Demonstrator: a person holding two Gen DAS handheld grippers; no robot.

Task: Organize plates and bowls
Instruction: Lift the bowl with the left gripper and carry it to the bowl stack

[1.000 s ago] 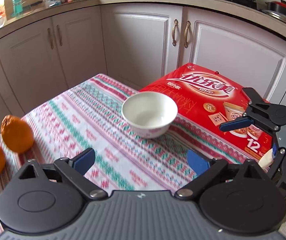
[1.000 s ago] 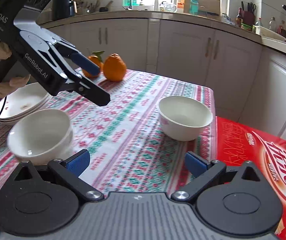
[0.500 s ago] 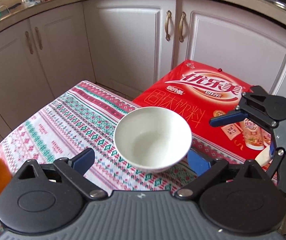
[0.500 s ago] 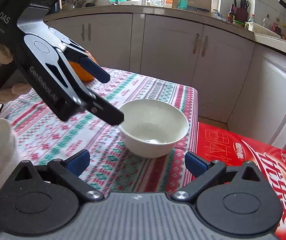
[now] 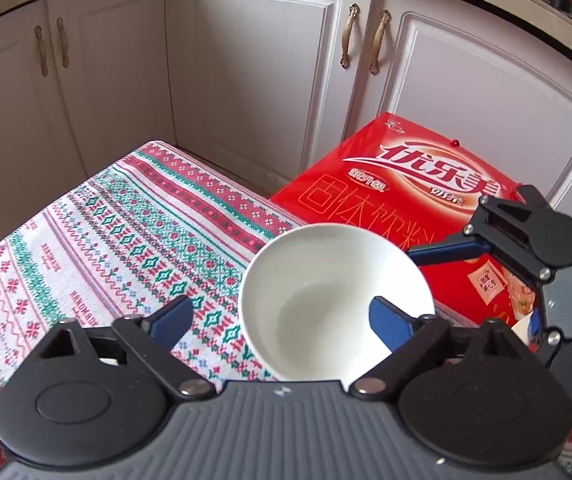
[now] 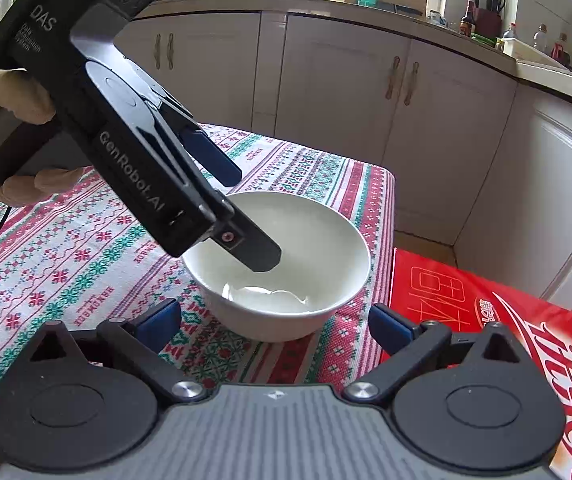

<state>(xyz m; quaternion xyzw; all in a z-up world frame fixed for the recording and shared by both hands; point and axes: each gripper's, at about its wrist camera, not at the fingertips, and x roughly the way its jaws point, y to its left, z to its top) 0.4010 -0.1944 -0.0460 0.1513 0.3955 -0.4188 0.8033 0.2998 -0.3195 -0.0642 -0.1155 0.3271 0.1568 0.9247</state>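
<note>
Now we've closed in on the white bowl — a second ago it sat well ahead on the patterned tablecloth, now its near rim is straddled by the left gripper. One finger is inside the bowl, the other outside; jaws are closing, wall between them, pads not visibly pressing yet. Right gripper hangs wide open just short of the bowl, holding nothing. Bowl sits at the table corner beside the red carton. Judgement: grasp imminent, bowl not secured, stacking still to do.
</note>
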